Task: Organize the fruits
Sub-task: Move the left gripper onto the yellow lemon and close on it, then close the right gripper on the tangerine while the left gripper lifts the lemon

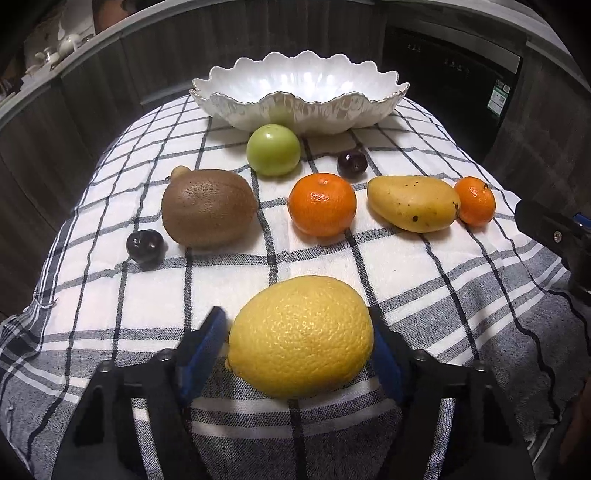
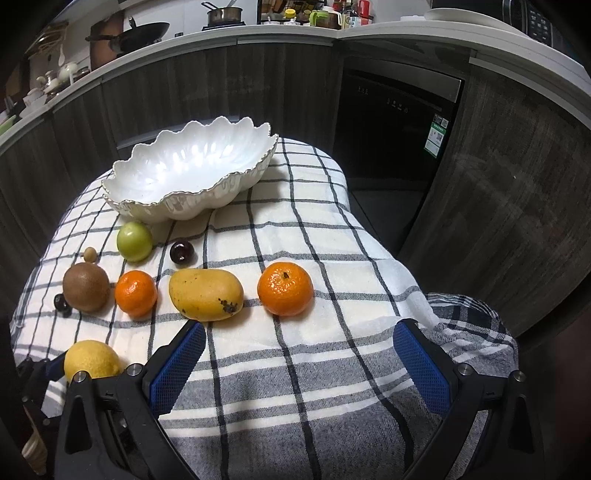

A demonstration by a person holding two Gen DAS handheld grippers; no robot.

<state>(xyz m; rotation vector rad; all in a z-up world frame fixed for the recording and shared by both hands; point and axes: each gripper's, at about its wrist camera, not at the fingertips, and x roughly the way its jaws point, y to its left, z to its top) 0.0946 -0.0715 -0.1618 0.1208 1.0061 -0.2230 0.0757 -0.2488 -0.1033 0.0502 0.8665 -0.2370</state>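
Home kitchen: counter (image 2: 295, 33) with wok (image 2: 136, 35), saucepan (image 2: 223, 14), condiment bottles (image 2: 332, 13), dishwasher (image 2: 399, 122).

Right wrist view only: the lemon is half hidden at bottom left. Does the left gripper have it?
Observer: Not yet. The lemon lies on the cloth between the left gripper's fingers, with a slim gap showing on its left side.
Operator: Is the cherry behind the kiwi touching it?
Observer: No. The left wrist view shows the whole cherry, apart from the kiwi, with cloth between them.
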